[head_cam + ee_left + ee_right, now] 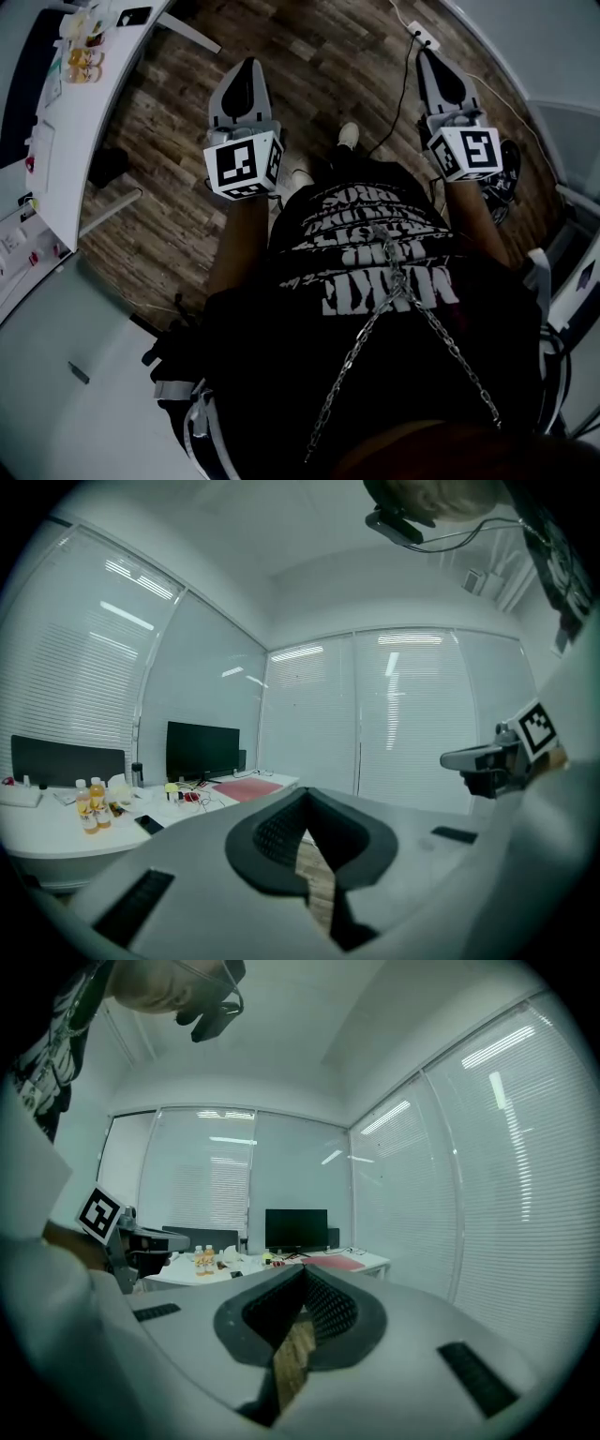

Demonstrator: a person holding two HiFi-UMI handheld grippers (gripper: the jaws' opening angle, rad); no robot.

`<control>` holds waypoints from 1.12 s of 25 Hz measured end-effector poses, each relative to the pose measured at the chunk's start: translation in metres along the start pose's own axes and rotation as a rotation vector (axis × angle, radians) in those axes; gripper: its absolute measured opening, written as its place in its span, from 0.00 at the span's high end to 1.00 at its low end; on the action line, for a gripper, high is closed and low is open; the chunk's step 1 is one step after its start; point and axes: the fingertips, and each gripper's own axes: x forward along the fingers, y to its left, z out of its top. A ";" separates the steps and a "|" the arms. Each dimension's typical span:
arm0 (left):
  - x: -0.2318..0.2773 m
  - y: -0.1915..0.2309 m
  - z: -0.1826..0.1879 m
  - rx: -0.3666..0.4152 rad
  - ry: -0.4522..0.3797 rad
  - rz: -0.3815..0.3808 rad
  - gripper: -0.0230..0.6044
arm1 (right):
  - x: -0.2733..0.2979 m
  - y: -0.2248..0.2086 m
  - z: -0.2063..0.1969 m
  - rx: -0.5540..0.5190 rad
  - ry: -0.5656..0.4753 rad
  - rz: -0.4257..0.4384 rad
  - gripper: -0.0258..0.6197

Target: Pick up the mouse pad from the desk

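Both tools were idle. The left gripper (246, 66) had its jaws pressed together with nothing between them, and so did the right gripper (424, 54). Each was held roughly level in front of the person, over the wood floor (169, 197) and well apart from the desk (84, 112). The pad (246, 789) was a thin reddish sheet lying flat on the desk's far end, beyond the monitor (202, 752) and near the blinds. It was clear of the bottles (91, 808) and the phone (148, 824) at the nearer end. The right gripper view showed it too, as a low pink strip (330, 1263) right of the screen. No grasp had begun, so the step in hand was judged to be the approach. To do it well, the person would close on that far end of the desk and spread one gripper's jaws before arriving. The gripper should come in low and almost flat at a free edge, since so thin a sheet offers nothing to pinch from above. Sliding the pad until an edge overhung the desk would probably make the pinch easier. Its long axis seemed to run along the desk's length, with one short end toward the monitor, though the view was too shallow to be sure.
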 end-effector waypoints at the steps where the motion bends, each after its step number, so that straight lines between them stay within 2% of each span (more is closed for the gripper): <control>1: 0.008 -0.002 0.003 0.006 0.000 0.005 0.95 | 0.004 -0.009 0.002 0.004 -0.006 0.003 0.96; 9: 0.061 -0.030 0.035 0.051 -0.057 0.050 0.95 | 0.018 -0.072 0.017 0.016 -0.050 0.058 0.96; 13: 0.073 -0.045 0.041 0.072 -0.050 0.057 0.95 | 0.019 -0.094 0.023 0.035 -0.065 0.061 0.96; 18: 0.085 -0.055 0.054 0.086 -0.061 0.044 0.95 | 0.024 -0.110 0.022 0.052 -0.063 0.057 0.96; 28: 0.115 -0.051 0.051 0.076 -0.047 0.009 0.95 | 0.044 -0.129 0.022 0.061 -0.036 0.021 0.96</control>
